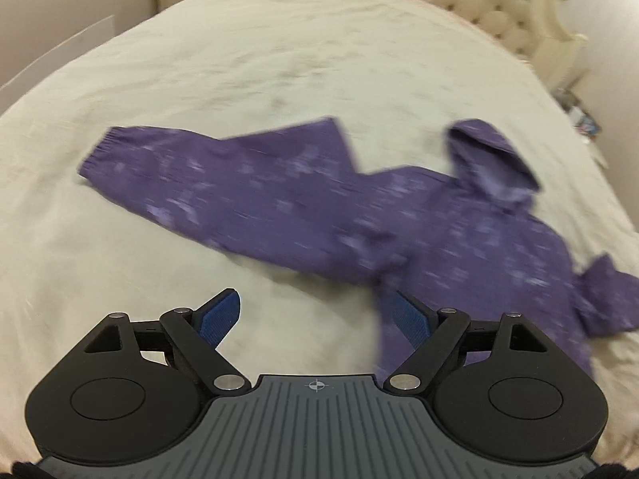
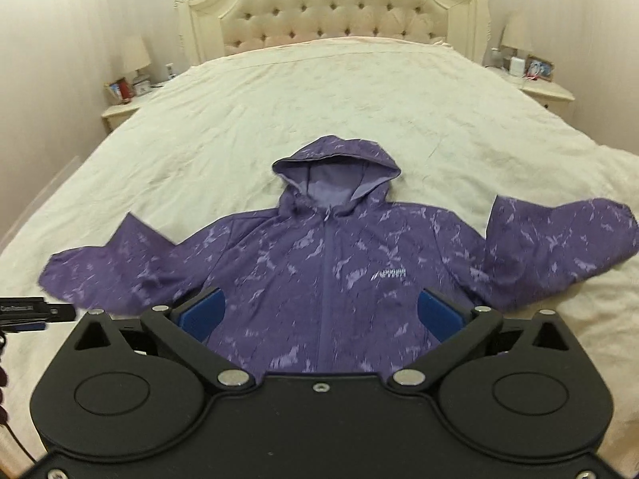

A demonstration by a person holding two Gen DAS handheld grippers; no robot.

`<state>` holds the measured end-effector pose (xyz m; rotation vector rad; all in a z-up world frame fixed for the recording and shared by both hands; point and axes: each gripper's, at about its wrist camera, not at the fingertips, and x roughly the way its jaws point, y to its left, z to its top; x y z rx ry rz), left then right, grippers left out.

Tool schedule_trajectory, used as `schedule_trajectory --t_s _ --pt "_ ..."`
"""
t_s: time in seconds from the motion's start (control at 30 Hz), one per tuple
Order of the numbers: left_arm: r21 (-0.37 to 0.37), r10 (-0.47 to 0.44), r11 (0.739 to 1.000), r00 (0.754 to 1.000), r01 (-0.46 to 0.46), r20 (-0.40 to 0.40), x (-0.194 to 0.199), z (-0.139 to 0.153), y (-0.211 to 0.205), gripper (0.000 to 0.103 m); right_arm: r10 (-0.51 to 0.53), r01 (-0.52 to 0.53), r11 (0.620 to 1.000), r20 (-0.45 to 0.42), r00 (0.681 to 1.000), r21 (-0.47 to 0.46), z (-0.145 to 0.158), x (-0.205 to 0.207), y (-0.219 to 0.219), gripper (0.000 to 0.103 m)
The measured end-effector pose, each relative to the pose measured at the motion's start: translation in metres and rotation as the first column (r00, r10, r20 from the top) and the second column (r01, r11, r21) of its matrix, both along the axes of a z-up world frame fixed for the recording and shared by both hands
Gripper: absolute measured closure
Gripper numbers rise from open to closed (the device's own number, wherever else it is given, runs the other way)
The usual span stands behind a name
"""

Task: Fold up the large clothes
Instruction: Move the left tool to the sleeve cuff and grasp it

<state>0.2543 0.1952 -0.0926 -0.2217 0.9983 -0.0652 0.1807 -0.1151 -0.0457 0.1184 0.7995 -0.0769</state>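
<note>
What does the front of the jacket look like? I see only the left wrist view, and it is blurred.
Observer: In the right wrist view the purple hooded jacket lies front up on the bed, zipper closed.
Operator: Are both sleeves spread out?
Observer: Yes, one sleeve goes to the left of that view, the other sleeve to the right.
Operator: Is the right gripper holding anything?
Observer: No. The right gripper is open above the lower front, with nothing between its fingers.
Operator: Where does the hood point?
Observer: The hood points toward the tufted headboard.
</note>
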Motion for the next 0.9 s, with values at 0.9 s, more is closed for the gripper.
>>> schedule_trajectory --t_s 0.9 --pt "-0.091 0.267 0.957 0.960 -0.275 -0.086 0.128 -0.112 0.169 0.025 0.110 -0.082 0.988 -0.223 0.969 0.131 -0.054 0.109 0.063 0.001"
